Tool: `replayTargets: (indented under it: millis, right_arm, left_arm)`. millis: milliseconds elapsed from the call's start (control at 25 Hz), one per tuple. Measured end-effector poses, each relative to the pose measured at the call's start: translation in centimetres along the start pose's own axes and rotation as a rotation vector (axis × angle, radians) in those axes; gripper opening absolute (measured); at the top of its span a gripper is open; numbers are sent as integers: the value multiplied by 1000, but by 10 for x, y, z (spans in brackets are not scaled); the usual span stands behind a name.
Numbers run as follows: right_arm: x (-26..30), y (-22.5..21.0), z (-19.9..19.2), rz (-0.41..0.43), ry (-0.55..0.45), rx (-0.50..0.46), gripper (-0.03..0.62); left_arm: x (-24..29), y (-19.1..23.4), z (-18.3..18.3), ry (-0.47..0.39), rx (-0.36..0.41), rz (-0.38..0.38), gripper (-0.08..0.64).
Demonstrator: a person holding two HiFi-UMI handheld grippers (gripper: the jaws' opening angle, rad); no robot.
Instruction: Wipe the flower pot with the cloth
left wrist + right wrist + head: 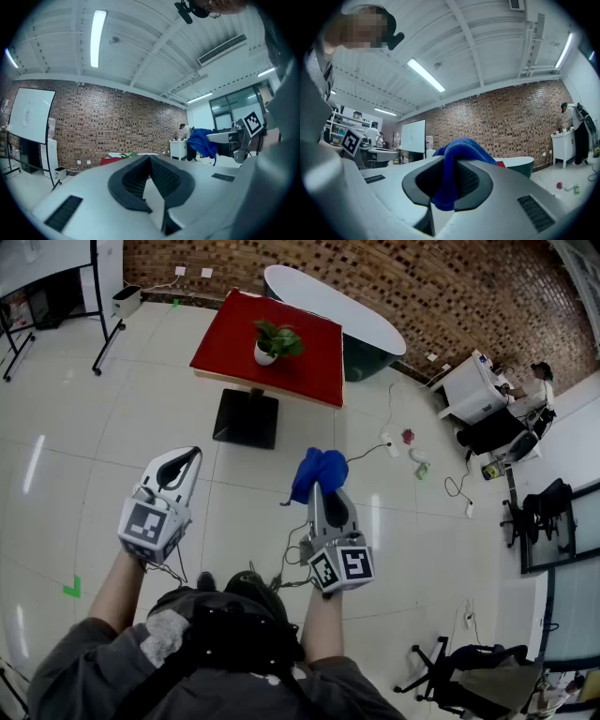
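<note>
brick wall (394, 277) along the back, pale glossy tiled floor (112, 418), and out in the open a red-topped counter (309, 367) on a black base. white flower pot (265, 355) with a leafy green plant (281, 337) sits about the middle of that counter, well apart from both grippers. right hand-held gripper (319, 491) is held level with its jaws clamped on a blue cloth (319, 471), which bunches up over the tips and hangs a bit below them in the right gripper view. left hand-held gripper (187, 457) is level too, jaws pressed together with nothing in them. both sit side by side over bare floor on the near side of the counter. far off to the right a person (539, 381) stands at a white desk (473, 390)
</note>
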State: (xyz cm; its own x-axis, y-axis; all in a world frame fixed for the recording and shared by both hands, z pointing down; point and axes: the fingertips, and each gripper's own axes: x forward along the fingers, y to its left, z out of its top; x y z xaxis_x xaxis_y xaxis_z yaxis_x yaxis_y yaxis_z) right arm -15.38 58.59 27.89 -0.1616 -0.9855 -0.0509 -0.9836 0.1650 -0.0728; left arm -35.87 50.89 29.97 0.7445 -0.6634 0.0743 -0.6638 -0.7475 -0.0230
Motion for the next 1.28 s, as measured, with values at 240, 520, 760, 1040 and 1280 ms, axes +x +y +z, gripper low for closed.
replayTargets:
  millis: [240,520,760,1040,1280]
  right_arm:
    - [11,-8,-4,-2,4,3,57]
    - [58,-43,-22,23,2,14,57]
    - [132,-98,-37,52,10,16,57]
    - [236,-200,-52,60,12,51,57]
    - [313,-306,-27,53,34,79,57]
  left_arm:
    - [10,10,-10,21,-14,23,9]
    - [46,23,-29,52,-4,48,9]
    - [119,54,-38,65,-3,90,9]
    - [258,82,-40,75,5,113,9]
    - [379,100,-6,70,9,172,11]
